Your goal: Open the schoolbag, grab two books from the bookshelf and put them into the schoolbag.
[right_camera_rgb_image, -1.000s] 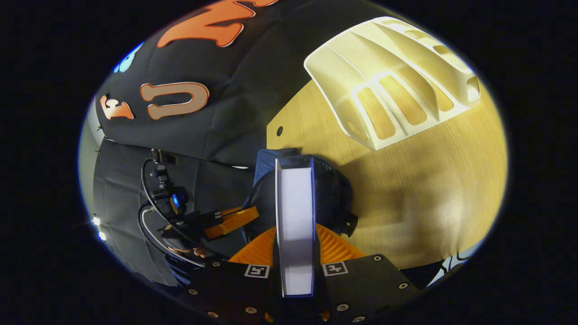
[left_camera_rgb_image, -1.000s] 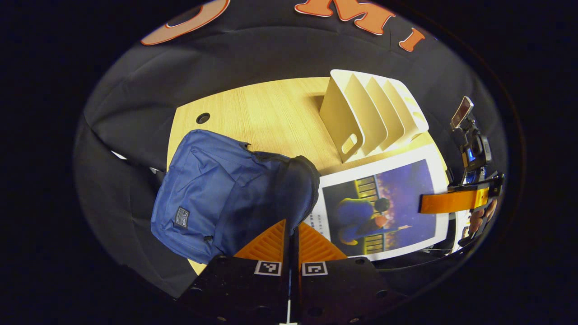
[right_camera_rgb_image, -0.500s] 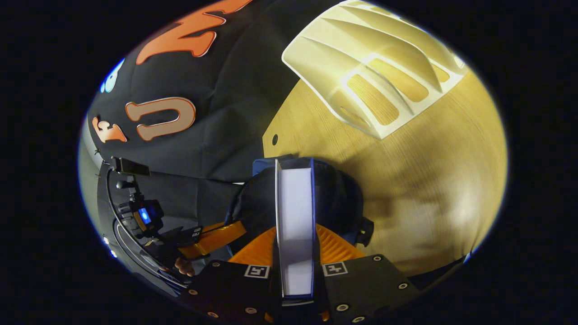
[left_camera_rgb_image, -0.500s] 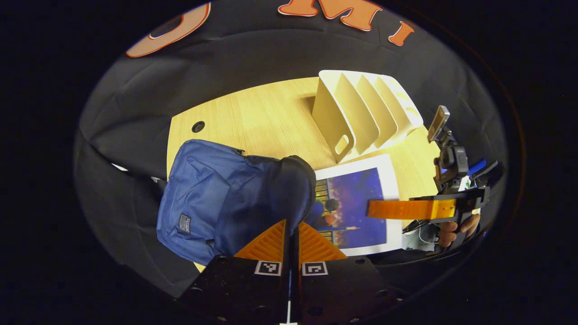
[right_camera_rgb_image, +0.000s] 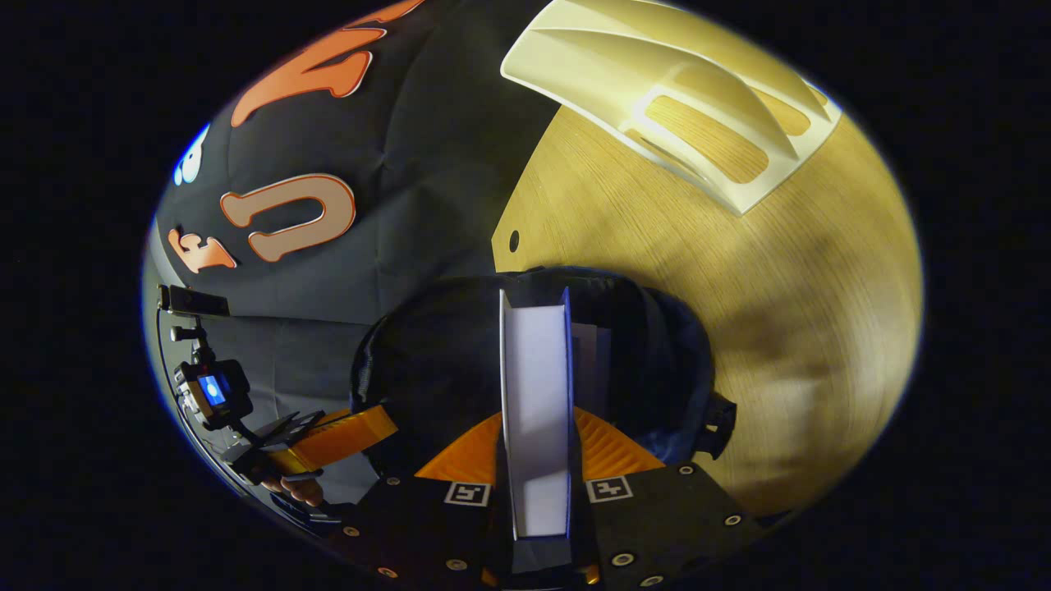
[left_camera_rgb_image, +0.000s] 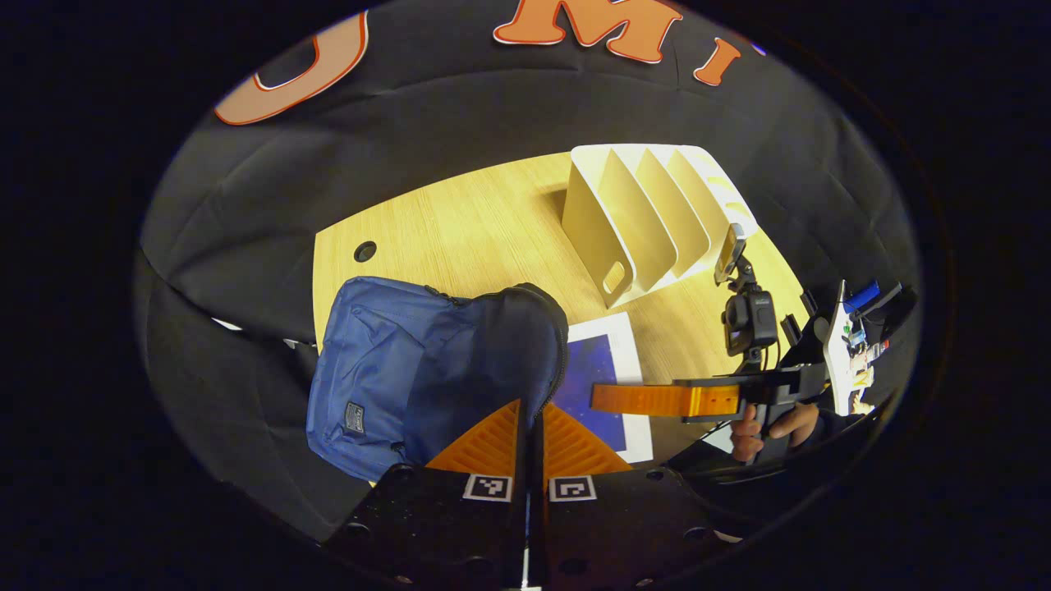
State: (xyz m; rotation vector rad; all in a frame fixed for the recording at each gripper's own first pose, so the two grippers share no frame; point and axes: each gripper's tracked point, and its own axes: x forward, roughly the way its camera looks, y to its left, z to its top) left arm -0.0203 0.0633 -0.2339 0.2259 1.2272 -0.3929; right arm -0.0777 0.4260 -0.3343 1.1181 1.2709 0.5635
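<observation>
The blue schoolbag [left_camera_rgb_image: 394, 369] lies on the wooden table [left_camera_rgb_image: 476, 230], its mouth facing right. My left gripper [left_camera_rgb_image: 532, 408] is shut on the bag's zipped rim and holds the mouth apart. A book with a dark blue cover [left_camera_rgb_image: 603, 361] is partly inside the mouth, carried by my right gripper [left_camera_rgb_image: 603, 399]. In the right gripper view that book [right_camera_rgb_image: 535, 369] stands edge-on between the fingers, its far end within the dark bag opening [right_camera_rgb_image: 443, 353]. A pale book edge [right_camera_rgb_image: 593, 355] sits inside, beside it. My left gripper [right_camera_rgb_image: 369, 423] holds the rim at lower left.
The cream bookshelf [left_camera_rgb_image: 649, 209] with several empty slots stands at the table's back right, and its slotted base [right_camera_rgb_image: 681, 107] appears in the right gripper view. A cable hole [left_camera_rgb_image: 364, 250] sits near the far left edge. A person's hand [left_camera_rgb_image: 772, 427] holds the right gripper.
The right gripper has carried the book leftward, deeper into the bag's mouth; less of its cover shows. The bag opening looms larger in the right gripper view. My left gripper keeps its hold.
</observation>
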